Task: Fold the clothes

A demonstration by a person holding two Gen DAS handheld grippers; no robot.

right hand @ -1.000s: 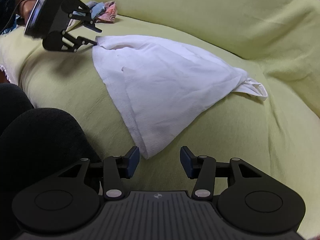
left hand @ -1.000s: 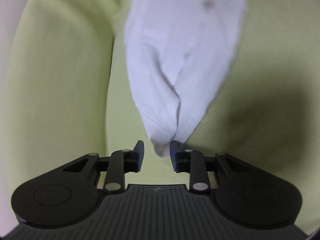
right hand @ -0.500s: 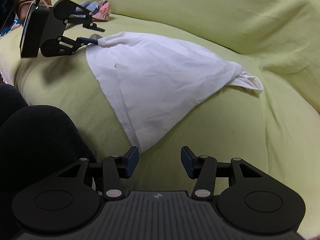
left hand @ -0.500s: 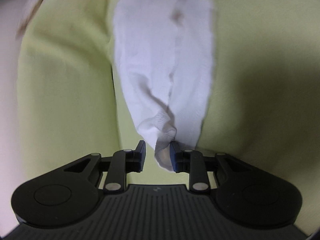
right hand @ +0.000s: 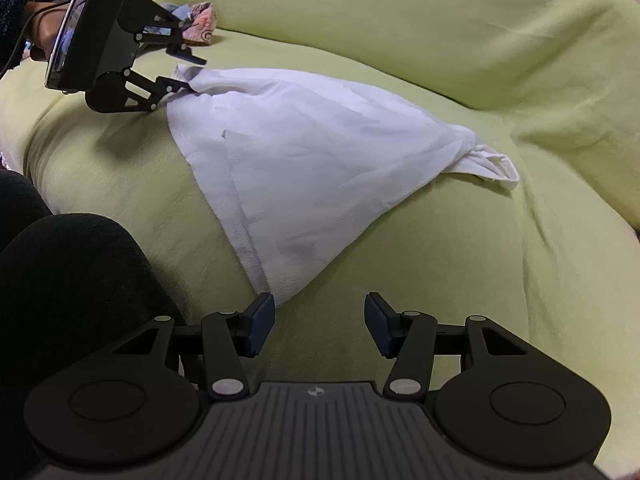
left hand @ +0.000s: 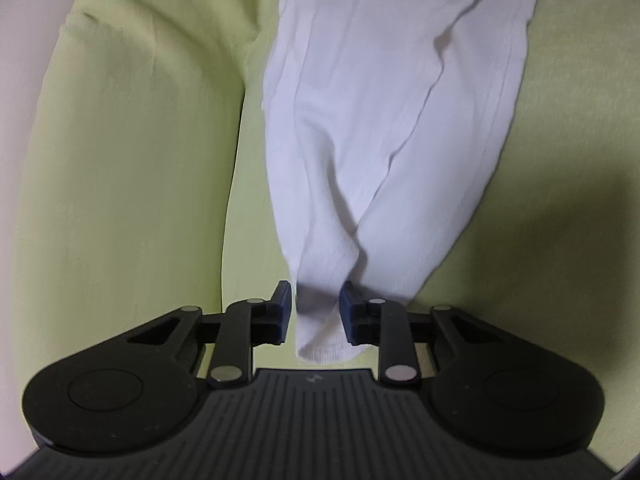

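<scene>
The white garment point(right hand: 320, 184) lies spread on the green-covered sofa point(right hand: 440, 40), one corner hanging between my left fingers point(left hand: 314, 312), which don't clamp it, while my right fingers point(right hand: 319, 322) hover open and empty beside its nearest tip.

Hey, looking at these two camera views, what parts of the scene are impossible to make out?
- Left wrist view: far end of the white garment, cut off by the top edge.
- Right wrist view: patterned cloth, partly hidden behind the left gripper.
- Right wrist view: the garment's underside, against the green sofa cover.
- Both views: garment type, too bunched to tell.
</scene>
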